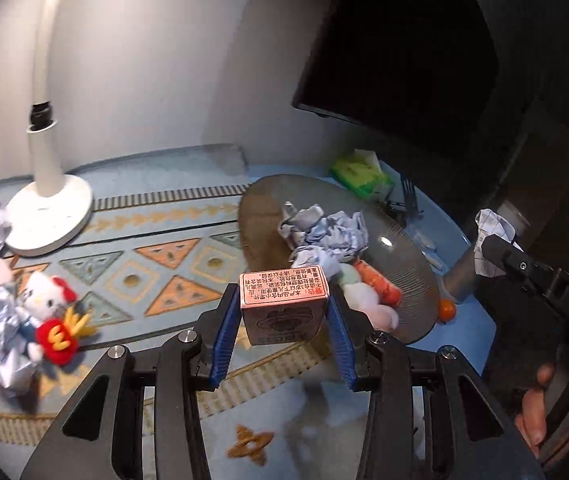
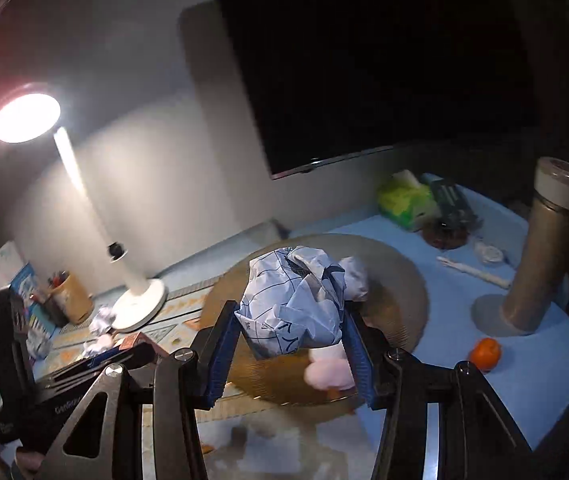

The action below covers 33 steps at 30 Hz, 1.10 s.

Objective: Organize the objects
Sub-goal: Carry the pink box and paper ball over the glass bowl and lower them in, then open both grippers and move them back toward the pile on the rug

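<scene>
My left gripper is shut on a small copper-coloured box with red print on its top, held above the patterned mat. Just beyond it lies a round grey plate holding crumpled paper balls, a toy carrot and a white plush. My right gripper is shut on a crumpled sheet of lined paper, lifted over the plate. That gripper and its paper also show at the right of the left wrist view.
A white lamp base stands at the left, with a cat plush and more crumpled paper beside it. An orange, a tall flask, a green tissue pack and a pen cup are around the plate. A dark screen hangs behind.
</scene>
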Each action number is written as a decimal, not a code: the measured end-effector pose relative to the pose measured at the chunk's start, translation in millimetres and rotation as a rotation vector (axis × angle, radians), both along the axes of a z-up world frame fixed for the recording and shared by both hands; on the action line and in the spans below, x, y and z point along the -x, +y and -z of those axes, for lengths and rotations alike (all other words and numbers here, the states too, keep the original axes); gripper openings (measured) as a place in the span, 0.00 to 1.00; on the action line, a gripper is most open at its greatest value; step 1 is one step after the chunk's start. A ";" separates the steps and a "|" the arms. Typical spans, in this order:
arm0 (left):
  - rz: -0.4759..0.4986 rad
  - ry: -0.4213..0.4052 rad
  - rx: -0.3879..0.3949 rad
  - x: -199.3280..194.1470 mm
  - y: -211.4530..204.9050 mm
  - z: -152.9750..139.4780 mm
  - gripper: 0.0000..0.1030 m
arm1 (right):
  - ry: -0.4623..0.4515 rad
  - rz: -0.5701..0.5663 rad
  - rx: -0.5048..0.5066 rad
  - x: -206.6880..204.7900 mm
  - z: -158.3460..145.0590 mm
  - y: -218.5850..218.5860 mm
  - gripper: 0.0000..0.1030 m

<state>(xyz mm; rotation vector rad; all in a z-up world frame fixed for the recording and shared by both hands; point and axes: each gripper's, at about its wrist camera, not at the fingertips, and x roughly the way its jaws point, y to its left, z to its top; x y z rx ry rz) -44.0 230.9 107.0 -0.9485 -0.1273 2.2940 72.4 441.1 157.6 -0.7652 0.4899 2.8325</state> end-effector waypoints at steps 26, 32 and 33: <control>-0.106 0.047 -0.040 -16.8 -92.0 -21.3 0.74 | -0.086 -0.052 0.088 23.5 22.6 15.2 0.68; -0.332 0.111 -0.044 -53.4 -209.3 -34.3 0.99 | -0.024 -0.277 0.036 11.1 0.1 -80.6 0.69; -0.392 0.109 0.016 -56.2 -224.3 -27.3 0.99 | -0.025 -0.311 0.038 12.4 4.4 -99.5 0.71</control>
